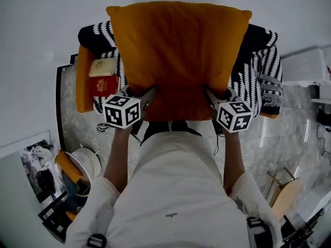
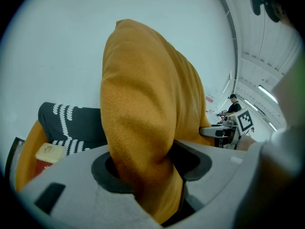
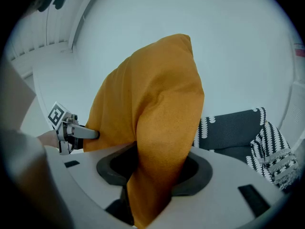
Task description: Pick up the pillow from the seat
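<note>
Evidently, the orange pillow (image 1: 176,50) is clamped at its lower corners, at 7 o'clock by the left gripper (image 1: 150,94) and at 5 o'clock by the right gripper (image 1: 209,93), over the seat (image 1: 83,89). A red book (image 1: 102,87) is seen at 9 o'clock of the left gripper, and a patterned throw (image 1: 258,76) at 3 o'clock of the right.

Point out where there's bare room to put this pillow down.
The seat's left end is crowded: a red book and a tan book lie there. The right end, over the striped throw, holds nothing. The middle is hidden behind the pillow. Bare marble floor lies right of the seat.
</note>
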